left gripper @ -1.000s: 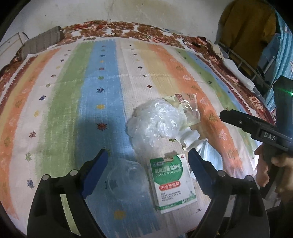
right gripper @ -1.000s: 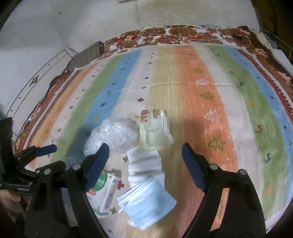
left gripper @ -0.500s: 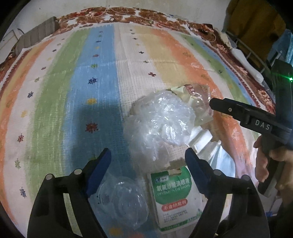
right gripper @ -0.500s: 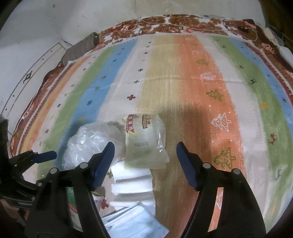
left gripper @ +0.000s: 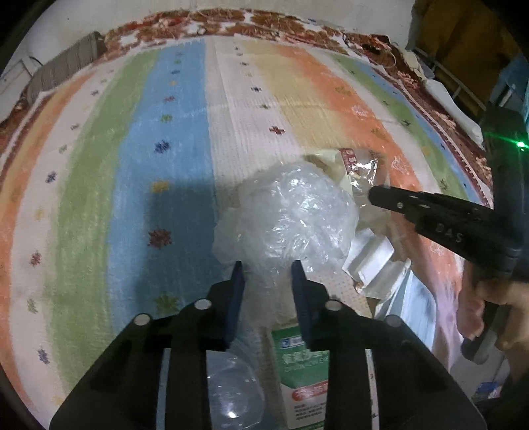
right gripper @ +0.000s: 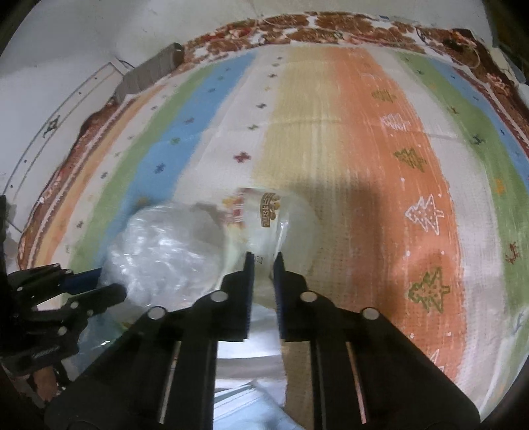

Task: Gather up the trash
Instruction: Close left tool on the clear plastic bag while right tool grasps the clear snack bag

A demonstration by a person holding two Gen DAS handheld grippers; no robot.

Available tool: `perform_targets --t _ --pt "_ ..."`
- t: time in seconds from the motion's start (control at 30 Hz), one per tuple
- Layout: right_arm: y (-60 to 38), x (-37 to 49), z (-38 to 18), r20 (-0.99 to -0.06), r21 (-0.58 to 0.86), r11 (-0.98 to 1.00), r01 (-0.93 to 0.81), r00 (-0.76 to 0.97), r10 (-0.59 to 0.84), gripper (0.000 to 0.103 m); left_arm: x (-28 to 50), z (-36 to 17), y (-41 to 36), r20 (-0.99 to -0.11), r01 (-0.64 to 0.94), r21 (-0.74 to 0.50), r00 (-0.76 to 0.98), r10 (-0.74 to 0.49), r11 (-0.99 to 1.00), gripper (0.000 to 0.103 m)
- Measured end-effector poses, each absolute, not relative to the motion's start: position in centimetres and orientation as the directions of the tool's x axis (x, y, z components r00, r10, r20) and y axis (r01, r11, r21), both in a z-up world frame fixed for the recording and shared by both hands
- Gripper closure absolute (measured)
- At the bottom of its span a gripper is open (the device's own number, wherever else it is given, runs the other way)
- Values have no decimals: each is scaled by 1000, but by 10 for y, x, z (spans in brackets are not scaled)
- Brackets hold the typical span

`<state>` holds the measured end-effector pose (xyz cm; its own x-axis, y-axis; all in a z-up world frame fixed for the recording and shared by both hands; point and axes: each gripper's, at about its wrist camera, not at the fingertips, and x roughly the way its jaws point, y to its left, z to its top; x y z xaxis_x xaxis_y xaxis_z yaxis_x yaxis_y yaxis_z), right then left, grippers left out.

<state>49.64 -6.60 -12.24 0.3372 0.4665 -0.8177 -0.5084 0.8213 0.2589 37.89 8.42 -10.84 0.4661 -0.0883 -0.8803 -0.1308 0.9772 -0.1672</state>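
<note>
Ahead of your grippers and beneath them:

- Striped rug (left gripper: 185, 139): bands of orange, green, blue, white, yellow and orange again, dotted with small cross and flower motifs; tree figures on the orange band to your right.
- Floral border cloth (right gripper: 347, 28): red-brown pattern, along the rug's far edge.
- Grey ribbed roll (left gripper: 62, 71): far left, at the rug's corner, possibly a folded mat.
- Pale wall (right gripper: 99, 29): beyond the far edge.
- Yellow fabric (left gripper: 463, 36): hanging far right.
</note>
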Motion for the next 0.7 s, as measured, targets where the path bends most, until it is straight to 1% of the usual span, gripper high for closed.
perform_targets --t 0.07,0.13,0.27,0.47,0.63,0.7 --pt "-65 493 -116 -811 254 817 -517 346 471 99 376 -103 92 -873 -167 -189 480 -88 968 91" --pt "-64 490 -113 -810 248 816 -522 350 470 99 374 -98 99 -866 -198 -203 493 -82 959 92" --pt "-61 484 -106 -816 218 818 -532 361 452 100 369 -92 105 -862 -230 -193 504 -53 954 93" --pt "-62 474 -85 -804 184 821 -540 397 442 100 361 -70 116 -838 -268 -227 543 -48 936 94" --pt "-62 460 -68 -799 146 824 -548 426 425 100 349 -51 113 -806 -240 -268 586 -80 933 94" --pt "-64 452 -62 -799 146 824 -547 426 425 100 342 -42 108 -790 -217 -254 609 -73 942 94"
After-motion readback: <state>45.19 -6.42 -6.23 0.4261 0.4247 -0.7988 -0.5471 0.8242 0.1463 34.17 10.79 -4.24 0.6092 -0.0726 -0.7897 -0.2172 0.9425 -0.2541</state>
